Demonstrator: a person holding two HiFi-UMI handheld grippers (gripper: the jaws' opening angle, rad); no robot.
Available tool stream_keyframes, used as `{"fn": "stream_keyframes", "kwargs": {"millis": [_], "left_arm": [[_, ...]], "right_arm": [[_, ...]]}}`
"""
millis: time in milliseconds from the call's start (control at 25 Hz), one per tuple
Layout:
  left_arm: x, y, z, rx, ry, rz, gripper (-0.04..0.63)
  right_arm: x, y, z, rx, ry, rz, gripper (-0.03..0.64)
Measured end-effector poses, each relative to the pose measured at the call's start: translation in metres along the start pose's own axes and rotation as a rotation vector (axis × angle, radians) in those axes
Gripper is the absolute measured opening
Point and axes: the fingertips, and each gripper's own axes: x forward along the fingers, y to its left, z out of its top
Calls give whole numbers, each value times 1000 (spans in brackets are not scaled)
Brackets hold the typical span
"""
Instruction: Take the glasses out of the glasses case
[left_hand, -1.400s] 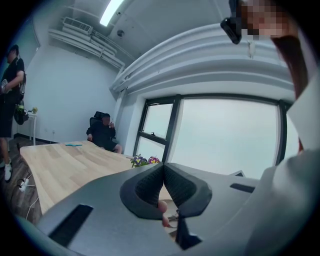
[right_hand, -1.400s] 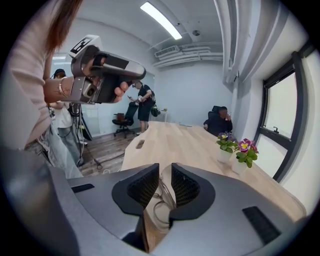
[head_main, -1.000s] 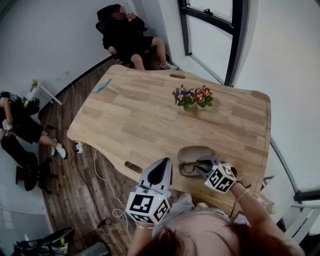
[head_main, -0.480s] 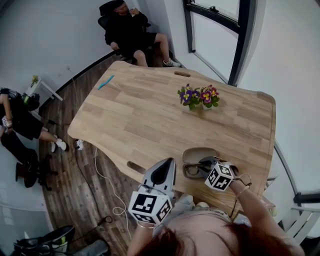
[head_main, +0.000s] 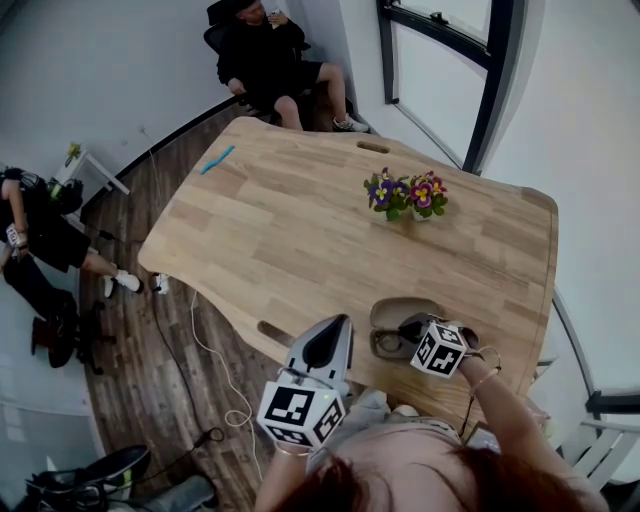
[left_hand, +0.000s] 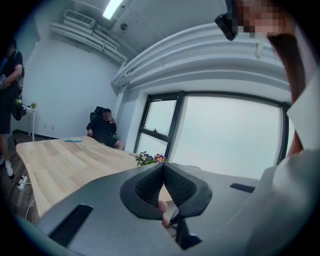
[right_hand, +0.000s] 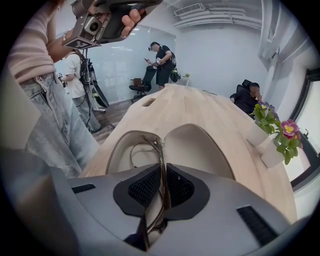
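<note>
An open beige glasses case (head_main: 398, 308) lies near the wooden table's (head_main: 300, 230) front edge. In the right gripper view its two shell halves (right_hand: 200, 142) spread ahead of the jaws. Thin metal-framed glasses (right_hand: 150, 146) lie in the left half, with one lens ring showing. My right gripper (right_hand: 161, 175) is shut on the glasses' frame, which runs between the pads. In the head view it (head_main: 404, 327) reaches over the case's near half, where the glasses (head_main: 385, 345) peek out. My left gripper (head_main: 337, 321) hovers off the table's near edge, shut (left_hand: 162, 172) on nothing.
A pot of purple and pink flowers (head_main: 405, 195) stands past the case. A blue item (head_main: 215, 160) lies at the table's far left corner. One person sits in a chair (head_main: 265, 50) beyond the table; another stands on the wood floor at the left (head_main: 30, 230).
The right gripper has edged slightly further over the case and its jaws hold the frame. The left gripper has hardly moved. The head view has shifted a little.
</note>
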Motion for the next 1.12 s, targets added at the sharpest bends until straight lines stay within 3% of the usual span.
{"fn": "stream_keyframes", "kwargs": {"millis": [440, 1120], "left_arm": [[-2, -2, 3, -1, -16, 3, 2], [-14, -36, 9, 12, -56, 8, 2]], "right_arm": [[-25, -5, 14, -20, -64, -77, 12], [-103, -12, 43, 188, -297, -231, 12]]}}
